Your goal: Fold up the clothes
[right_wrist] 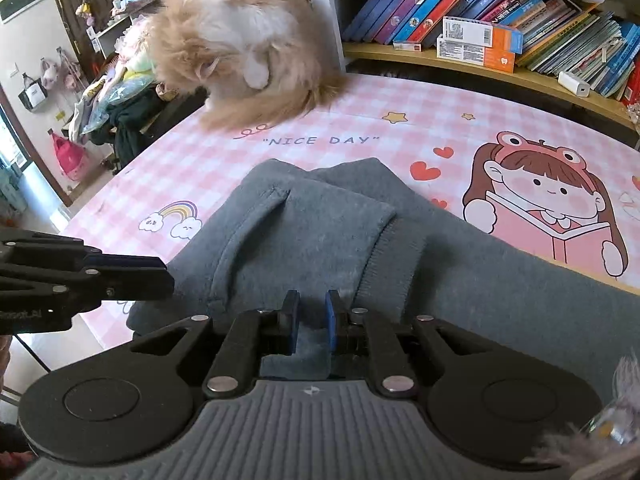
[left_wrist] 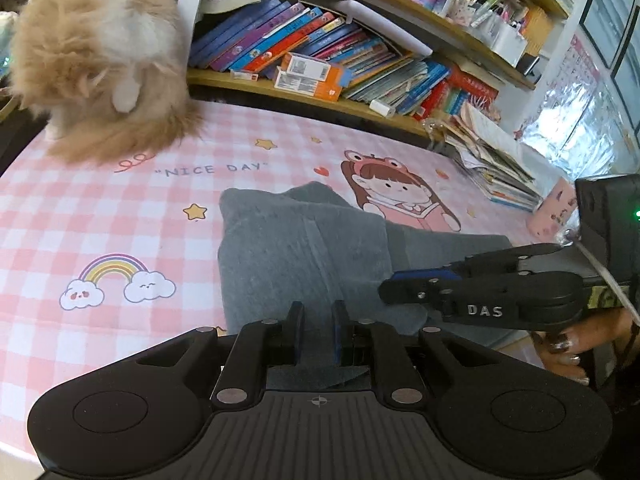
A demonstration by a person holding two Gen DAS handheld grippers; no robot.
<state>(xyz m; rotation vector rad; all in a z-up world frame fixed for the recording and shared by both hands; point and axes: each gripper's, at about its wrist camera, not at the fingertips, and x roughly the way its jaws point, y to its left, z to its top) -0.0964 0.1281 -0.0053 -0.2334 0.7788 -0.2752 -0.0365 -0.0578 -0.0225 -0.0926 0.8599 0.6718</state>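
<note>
A grey fleece garment point(left_wrist: 280, 248) lies partly folded on the pink checked tablecloth point(left_wrist: 80, 220). In the right wrist view the garment point(right_wrist: 320, 232) shows a pocket seam and a ribbed hem. My left gripper point(left_wrist: 318, 312) holds the garment's near edge, its jaws narrow with grey cloth pinched between them. My right gripper point(right_wrist: 311, 300) grips the same near edge further right, cloth between its blue pads. Each gripper shows in the other's view from the side: the right gripper point(left_wrist: 386, 290) and the left gripper point(right_wrist: 168, 276).
A fluffy orange and white cat point(left_wrist: 100, 60) sits at the table's far left corner point(right_wrist: 240, 40). Bookshelves point(left_wrist: 320, 52) run along the back. A paper stack point(left_wrist: 492, 160) and a pink cup point(left_wrist: 554, 208) stand at the right. A person's hand point(left_wrist: 572, 344) holds the right gripper.
</note>
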